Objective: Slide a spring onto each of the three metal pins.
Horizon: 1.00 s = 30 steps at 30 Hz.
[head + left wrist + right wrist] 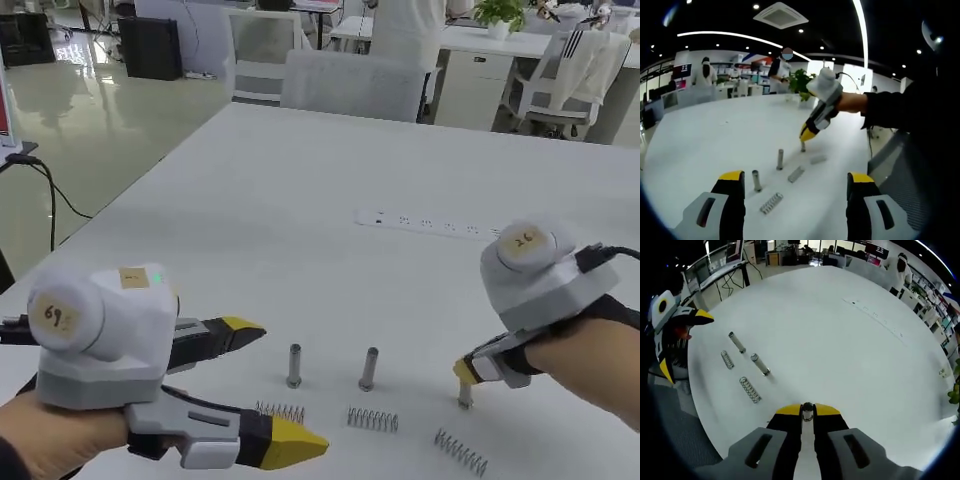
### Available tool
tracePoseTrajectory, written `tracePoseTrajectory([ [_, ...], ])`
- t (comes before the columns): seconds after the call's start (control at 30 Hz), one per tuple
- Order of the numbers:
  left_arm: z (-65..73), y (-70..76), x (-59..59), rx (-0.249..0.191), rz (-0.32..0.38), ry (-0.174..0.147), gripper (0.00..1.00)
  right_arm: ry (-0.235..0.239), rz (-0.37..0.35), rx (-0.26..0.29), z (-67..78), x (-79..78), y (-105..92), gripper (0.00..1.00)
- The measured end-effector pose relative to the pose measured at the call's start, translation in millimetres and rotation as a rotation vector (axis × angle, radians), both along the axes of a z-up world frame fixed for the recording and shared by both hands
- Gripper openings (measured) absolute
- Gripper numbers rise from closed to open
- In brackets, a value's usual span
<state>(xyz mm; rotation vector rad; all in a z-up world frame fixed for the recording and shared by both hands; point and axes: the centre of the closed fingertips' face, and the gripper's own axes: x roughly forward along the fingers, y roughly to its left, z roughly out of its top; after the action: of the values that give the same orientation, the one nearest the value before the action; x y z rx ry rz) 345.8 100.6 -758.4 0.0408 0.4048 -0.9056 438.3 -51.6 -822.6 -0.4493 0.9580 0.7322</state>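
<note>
Table [300, 200]: power strip [425, 224] behind two pins [294, 365] (R gripper [466, 380] clamps third pin [465, 398]).

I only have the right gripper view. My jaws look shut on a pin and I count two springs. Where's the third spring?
Observer: The third spring lies flat on the table, on the person's side of the pin that your right gripper holds.
Operator: Is that pin lifted or standing?
Observer: It's upright, and its foot looks to be on the table.
Operator: What about the left gripper?
Observer: The left gripper is open, with nothing between its jaws.
</note>
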Motion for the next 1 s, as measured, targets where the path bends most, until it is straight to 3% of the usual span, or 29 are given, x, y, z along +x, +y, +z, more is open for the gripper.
tracePoseTrajectory([
  [0.3,-0.9,-0.6,-0.3,0.001,-0.003,0.004,0.80,-0.011,-0.004,0.037,0.8,-6.6,-0.9,0.05],
  [0.43,-0.8,-1.7,-0.9,0.002,-0.006,0.004,0.80,-0.032,0.006,0.082,3.5,-5.7,5.6,0.05],
  [1.0,0.0,-2.1,-1.7,0.001,-0.007,0.001,0.80,-0.089,0.068,0.107,1.8,-6.3,8.0,0.05],
])
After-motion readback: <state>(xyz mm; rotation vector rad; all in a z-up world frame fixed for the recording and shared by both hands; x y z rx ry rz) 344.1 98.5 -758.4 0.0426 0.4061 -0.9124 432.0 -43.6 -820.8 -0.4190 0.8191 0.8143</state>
